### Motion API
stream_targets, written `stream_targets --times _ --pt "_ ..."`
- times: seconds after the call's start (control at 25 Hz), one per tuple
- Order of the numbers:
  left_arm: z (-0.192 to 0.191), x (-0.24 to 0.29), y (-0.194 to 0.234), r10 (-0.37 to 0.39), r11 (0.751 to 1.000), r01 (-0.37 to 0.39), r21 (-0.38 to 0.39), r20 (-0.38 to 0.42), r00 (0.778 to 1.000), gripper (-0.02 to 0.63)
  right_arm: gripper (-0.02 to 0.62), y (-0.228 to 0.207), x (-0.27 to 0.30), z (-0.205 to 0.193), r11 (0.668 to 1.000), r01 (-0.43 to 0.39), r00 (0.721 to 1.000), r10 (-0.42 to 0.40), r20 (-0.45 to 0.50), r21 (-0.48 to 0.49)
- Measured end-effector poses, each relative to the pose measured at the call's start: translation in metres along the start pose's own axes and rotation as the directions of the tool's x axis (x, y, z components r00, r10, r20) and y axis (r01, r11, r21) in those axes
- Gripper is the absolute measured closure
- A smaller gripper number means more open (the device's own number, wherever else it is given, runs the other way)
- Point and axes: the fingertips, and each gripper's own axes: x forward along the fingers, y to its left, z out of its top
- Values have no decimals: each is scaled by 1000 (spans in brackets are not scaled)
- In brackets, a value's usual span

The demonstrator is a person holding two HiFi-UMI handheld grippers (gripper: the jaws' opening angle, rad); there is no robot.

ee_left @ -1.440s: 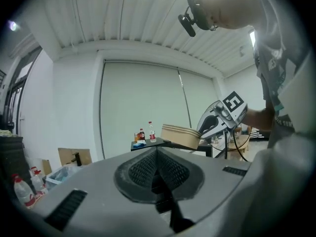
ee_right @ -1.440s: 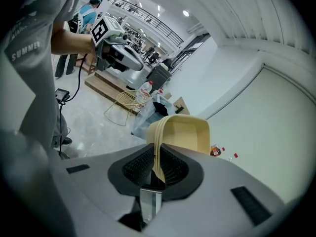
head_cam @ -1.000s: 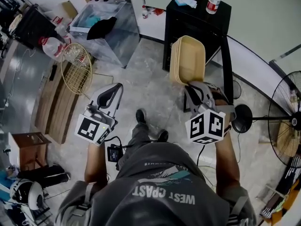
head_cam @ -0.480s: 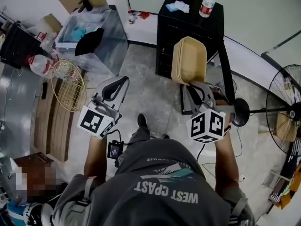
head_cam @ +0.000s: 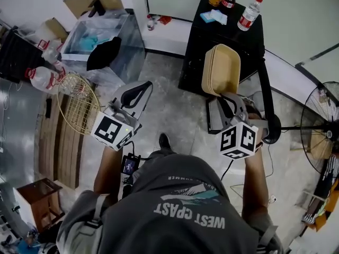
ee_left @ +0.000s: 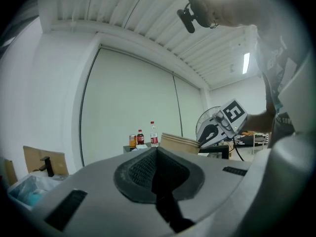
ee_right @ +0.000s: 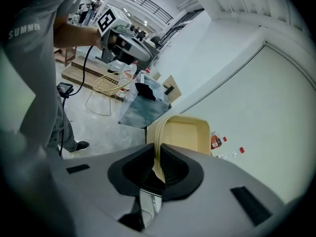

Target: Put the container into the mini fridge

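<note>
Floor (head_cam: 169, 105) between me and the mini fridge (head_cam: 197, 57) is bare, so there's room to walk in. Clutter is off to the left: clear bin (head_cam: 119, 52), wire basket (head_cam: 79, 107). Fan (head_cam: 320, 136) is off right, well apart from the path.

A black panel (head_cam: 267, 94) runs from the fridge's right corner toward me. I read it as the door standing open; I can't see the inside from here.

Container (head_cam: 221, 70) is in the air just in front of the fridge, standing on edge. Right gripper (head_cam: 229, 97) is clamped on its lower rim, the thin wall pinched between the pads. Left gripper (head_cam: 135, 95) has its jaws together on nothing and hangs free at my left.

Step as I judge it: carry and approach, insertion not begun. Next move calls for closing in, dropping to opening height and tipping the container flat. It then has to feed in clear of the door edge on the right.

Bottles (head_cam: 249, 13) stand on the fridge top, so I keep the container below that edge.
</note>
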Motion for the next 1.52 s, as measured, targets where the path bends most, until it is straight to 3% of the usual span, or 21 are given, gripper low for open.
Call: stream_targets --times 0.2,0.36,0.48,0.84,0.96,1.08,1.2,1.52 --pt "-6 7 30 -1 1000 1 -12 -2 1000 589 538 -9 32 2 1000 -3 1000 3 -26 2" --pt "-30 27 36 -22 999 19 -39 -72 997 589 538 -12 56 -18 1000 -15 999 16 -46 21" --pt "-28 33 46 -34 999 33 -26 -30 999 589 538 -12 73 -19 1000 -18 998 20 -65 25" --pt "-39 29 74 56 998 -56 -6 -28 998 589 537 -19 143 -29 999 -43 998 42 -47 -4" --pt "-42 22 84 91 995 -90 -40 10 996 590 537 -18 165 -33 999 -46 998 46 -47 -7" --pt "-49 19 101 126 987 -129 -92 -45 991 590 537 -21 189 -31 998 -68 996 68 -58 -6" --pt "-59 38 106 105 988 -117 -102 -111 988 589 538 -17 202 -44 992 -125 989 124 -75 -10" --pt "-83 60 115 89 988 -109 -112 -167 982 589 538 8 246 -73 981 -184 978 177 -112 -54"
